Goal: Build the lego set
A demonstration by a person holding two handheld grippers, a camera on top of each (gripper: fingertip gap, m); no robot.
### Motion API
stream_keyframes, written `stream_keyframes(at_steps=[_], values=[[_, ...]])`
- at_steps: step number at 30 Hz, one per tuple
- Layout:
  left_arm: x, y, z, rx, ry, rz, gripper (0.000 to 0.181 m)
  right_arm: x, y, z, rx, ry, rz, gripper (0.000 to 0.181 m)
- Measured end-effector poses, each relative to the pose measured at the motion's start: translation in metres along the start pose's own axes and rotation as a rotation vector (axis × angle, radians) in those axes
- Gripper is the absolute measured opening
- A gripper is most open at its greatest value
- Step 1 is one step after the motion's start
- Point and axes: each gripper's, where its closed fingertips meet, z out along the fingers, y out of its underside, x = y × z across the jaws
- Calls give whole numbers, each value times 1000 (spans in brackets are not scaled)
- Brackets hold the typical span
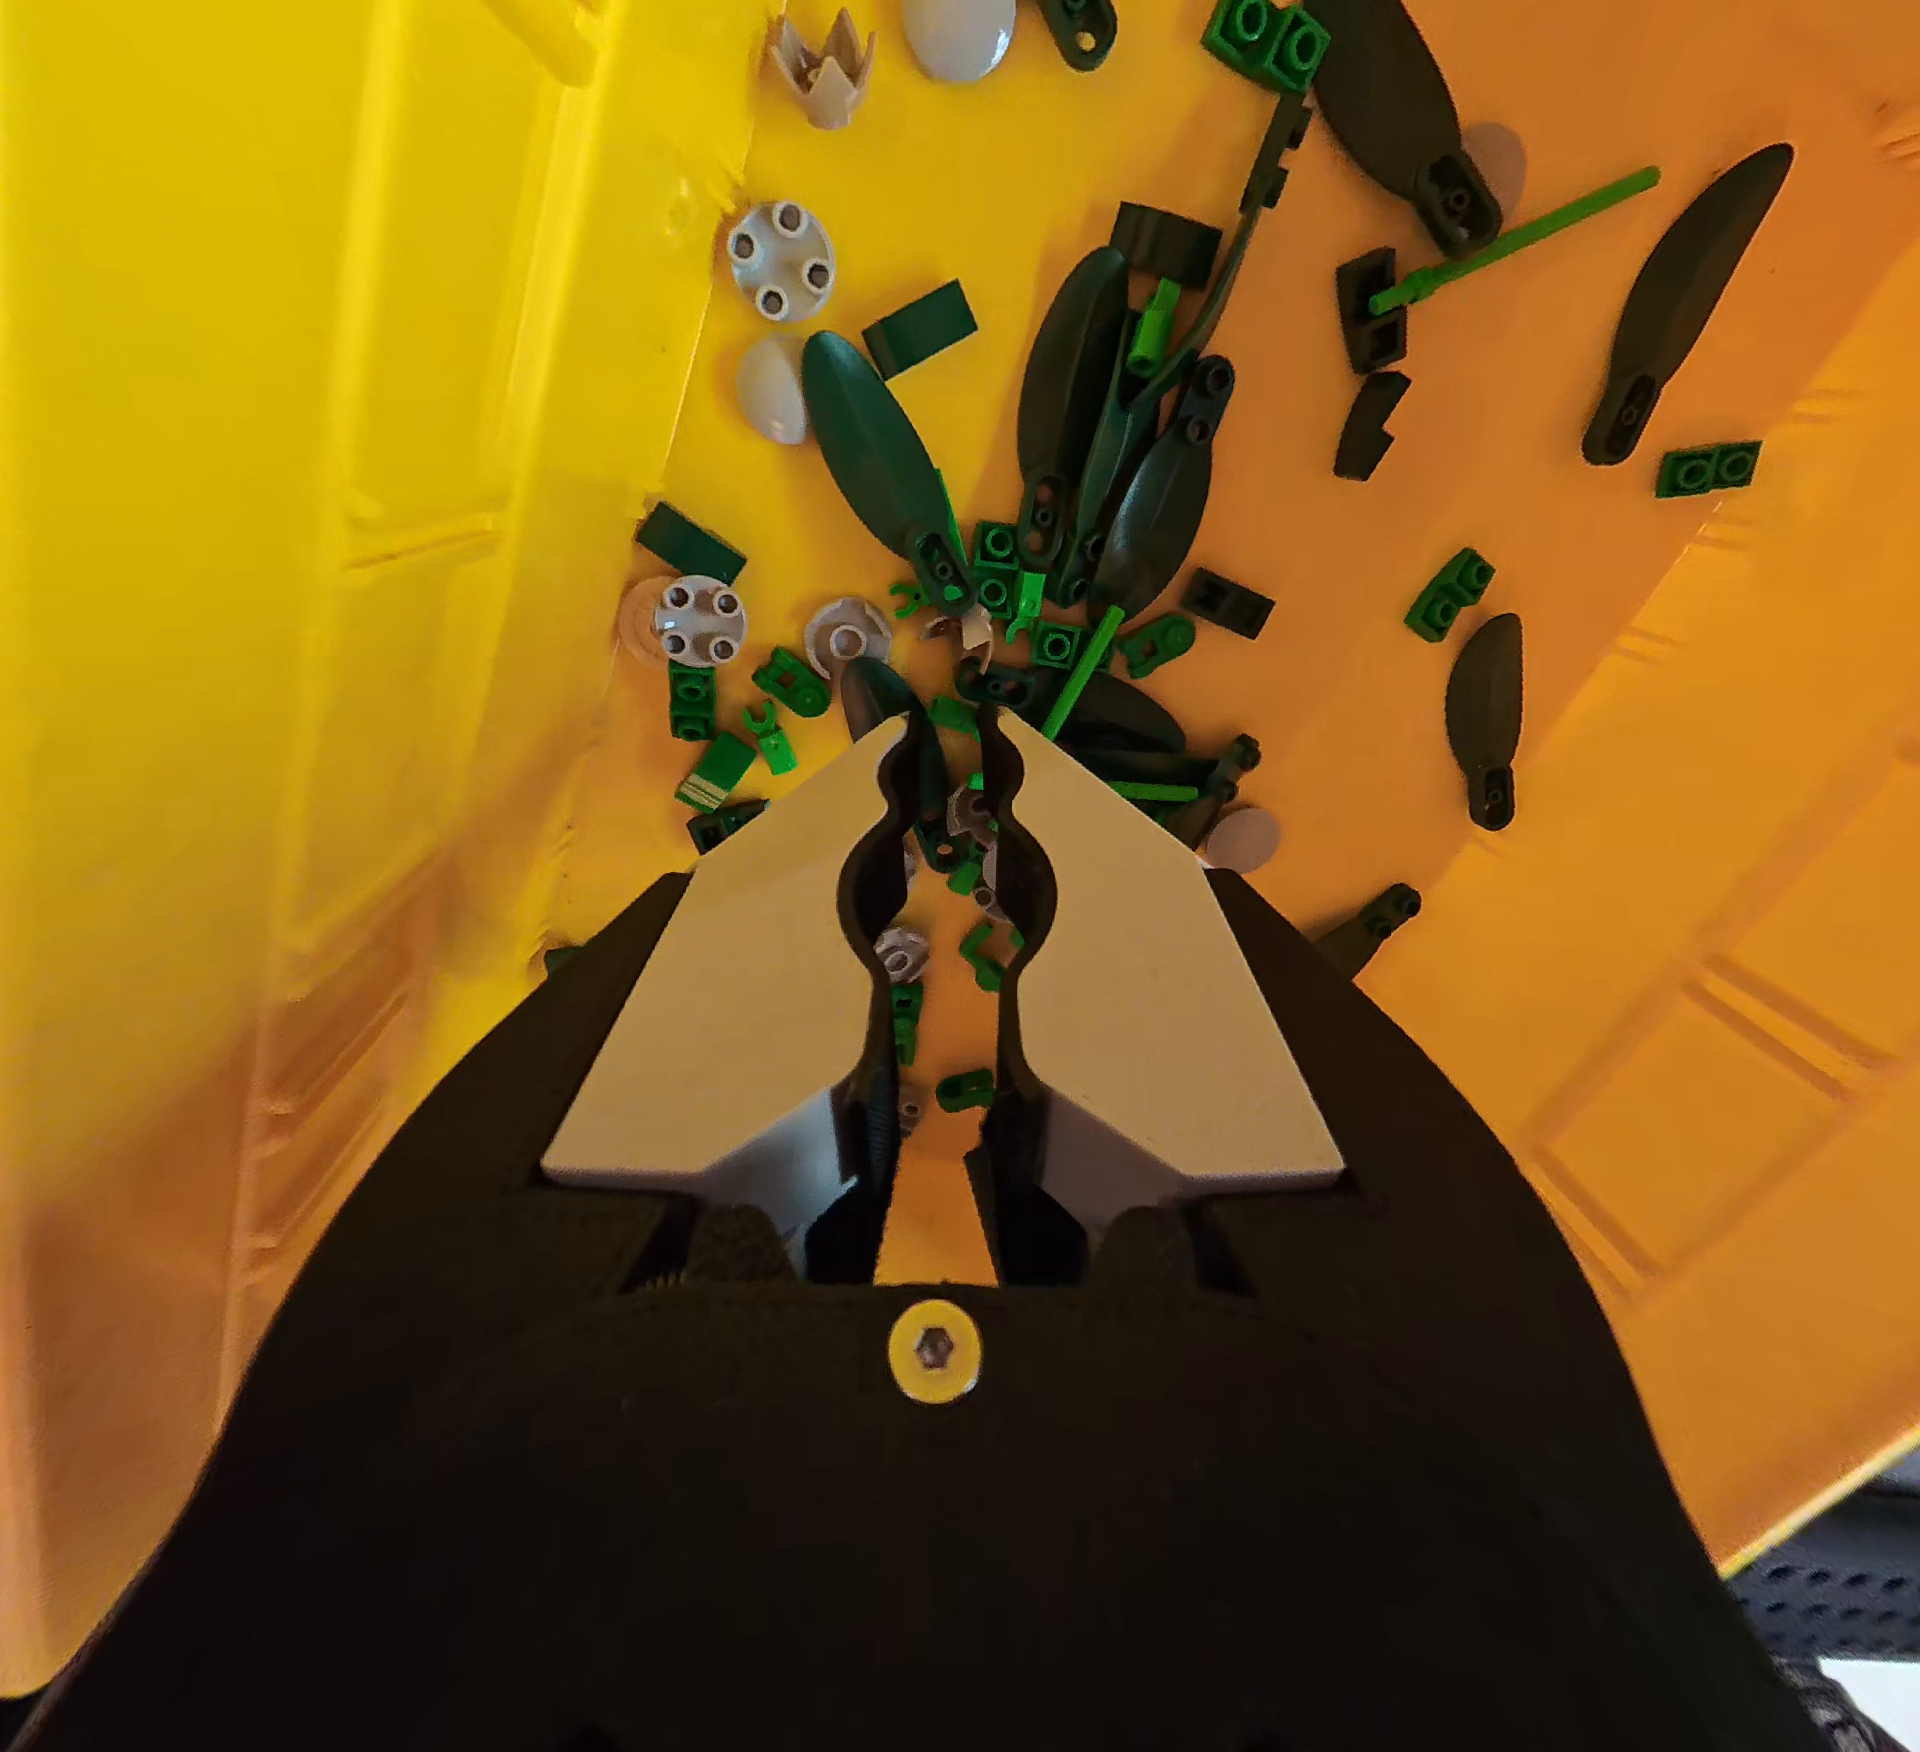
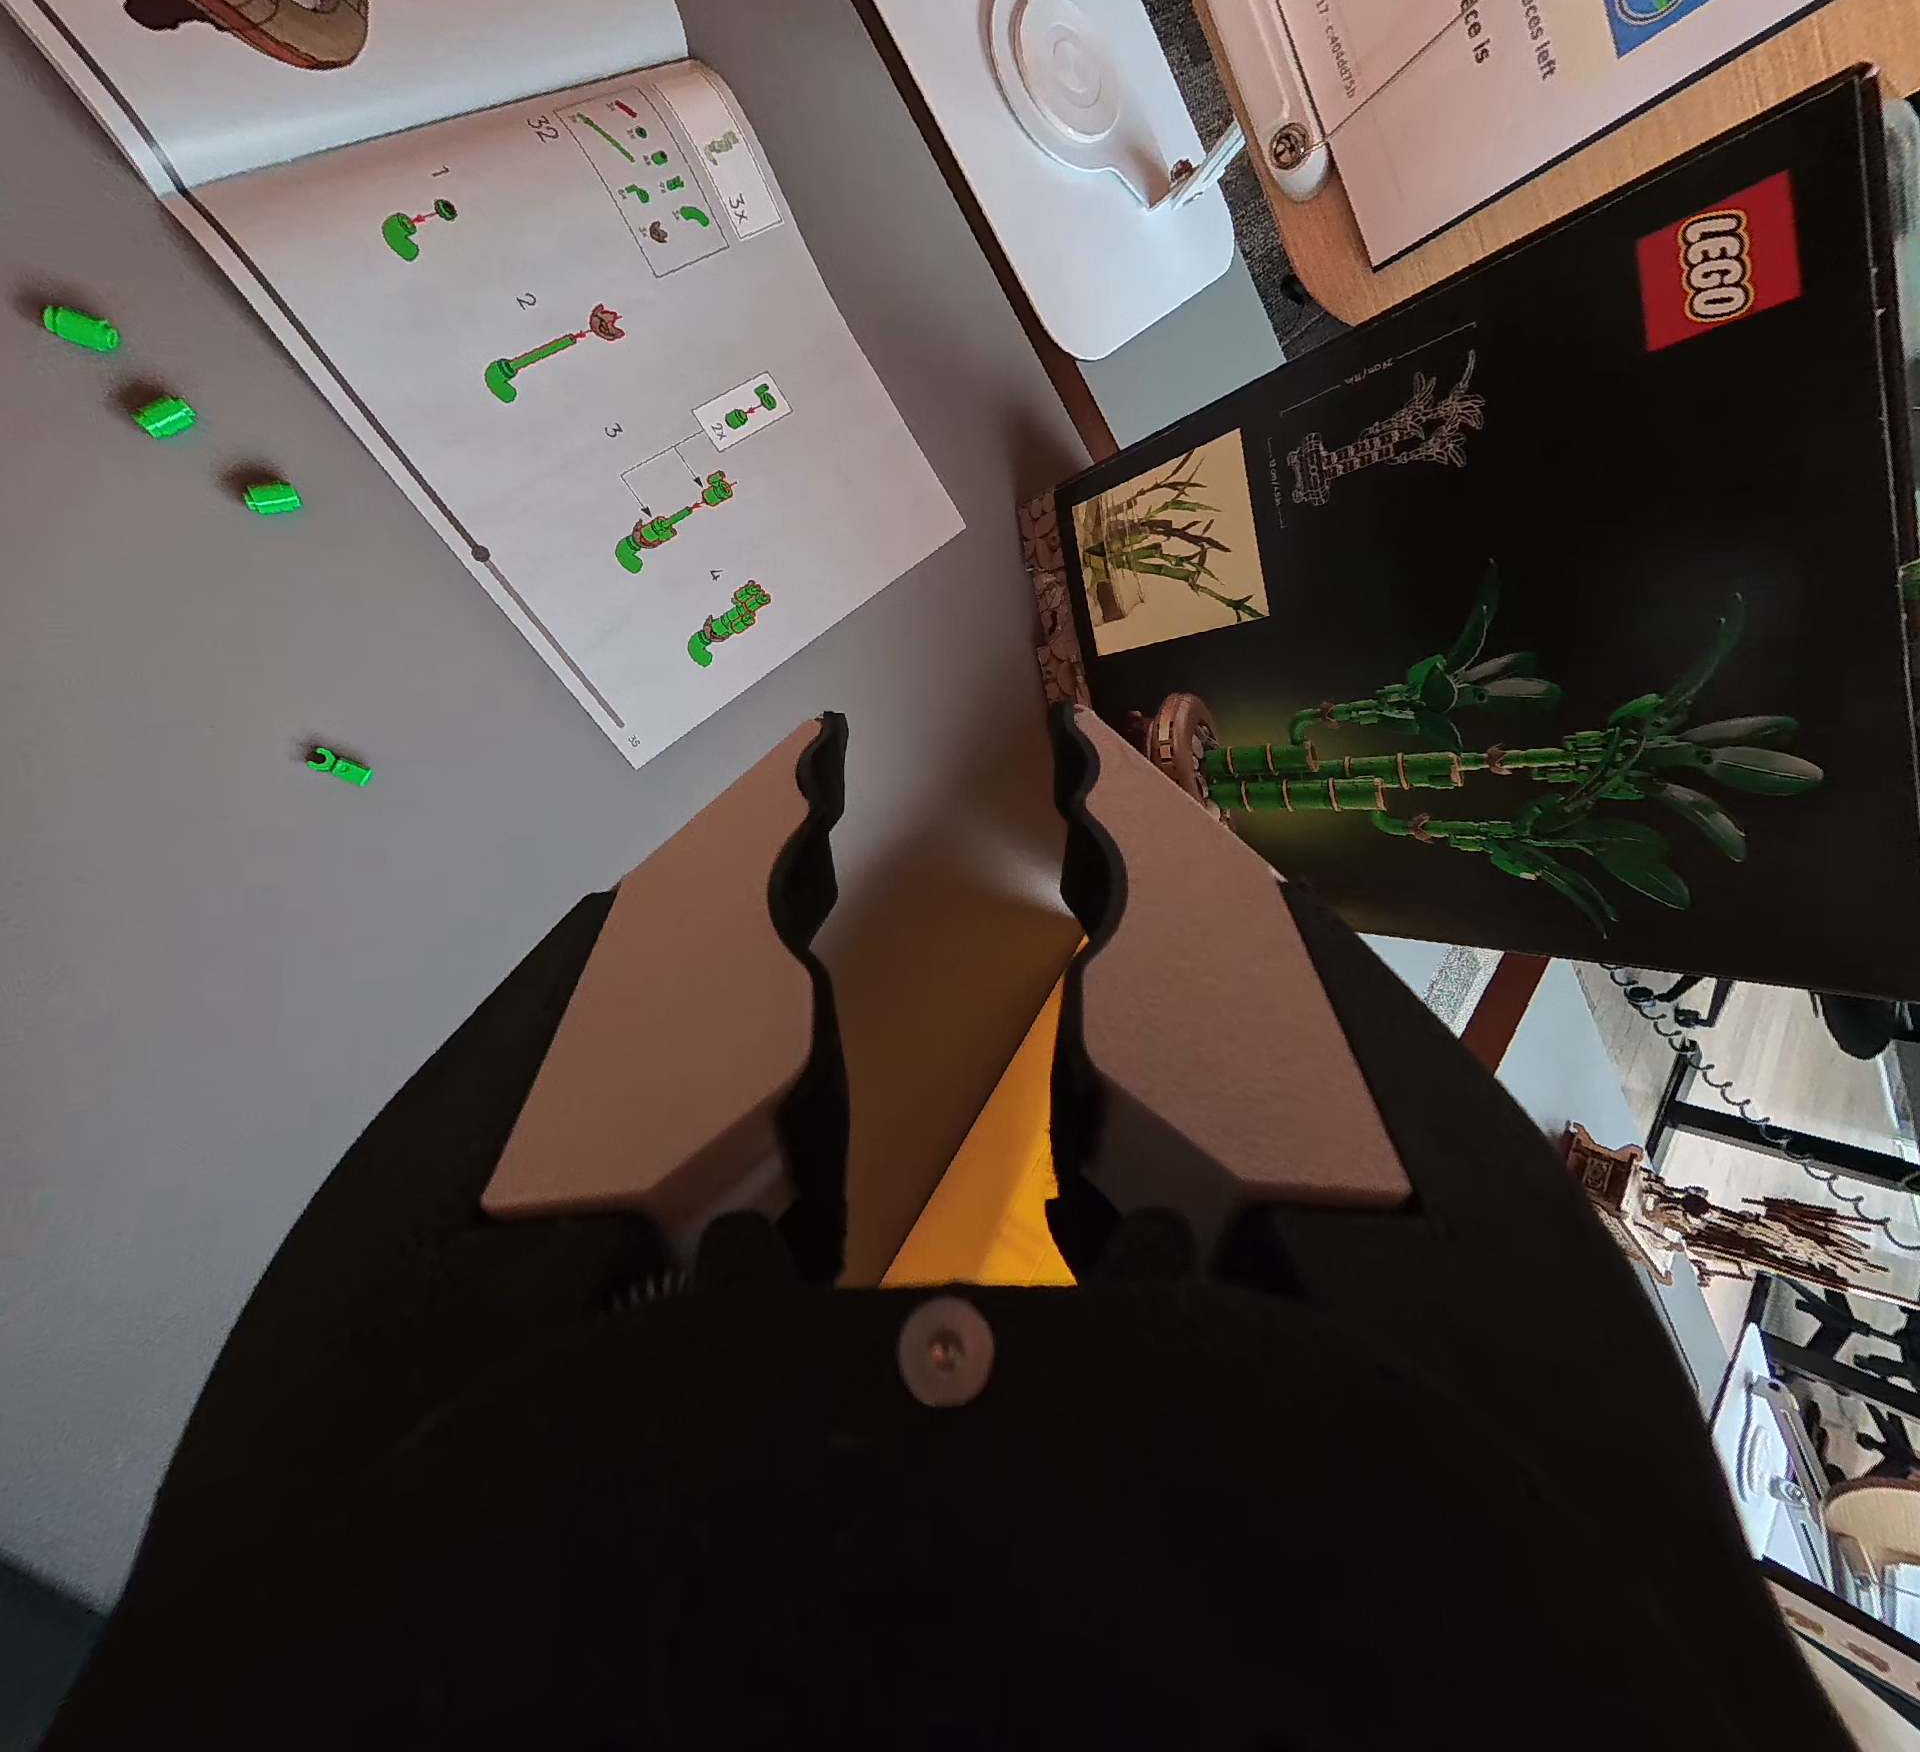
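My left gripper [image 1: 945, 720] hangs low inside a yellow bin [image 1: 312, 455], its tips over a heap of small pieces. Its jaws stand a narrow gap apart; a dark green leaf [image 1: 928, 772] lies along the left finger's inner edge, and I see no firm grip on it. More dark green leaves [image 1: 878, 445], bright green plates [image 1: 1265, 32], a green bar [image 1: 1517, 237] and grey round plates [image 1: 779, 258] lie in the bin. My right gripper [image 2: 948, 720] is open and empty above the grey table [image 2: 156, 923], near the open instruction booklet [image 2: 582, 372].
Several small bright green pieces [image 2: 164, 416] and a green clip [image 2: 340, 767] lie on the table left of the booklet. The black set box [image 2: 1507, 559] lies at the right. The yellow bin's edge [image 2: 987, 1183] shows between the right fingers. A white plastic object [image 2: 1091, 92] lies behind. Tip to tip, the grippers are about 70 centimeters apart. My right gripper is the nearer one to the green clip [image 2: 340, 767]: about 15 centimeters, against 60 centimeters.
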Motion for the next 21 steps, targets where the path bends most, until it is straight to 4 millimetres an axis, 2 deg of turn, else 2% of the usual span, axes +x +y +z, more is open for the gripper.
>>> stream_keyframes(at_steps=[15, 21], values=[[0, -2, 0, 11, 3, 23, 6, 0, 1, 0, -6, 6, -6, 39], [0, -4, -9, 41, 7, 22, 6, 1, 3, 0, -9, 5, -5, 39]])
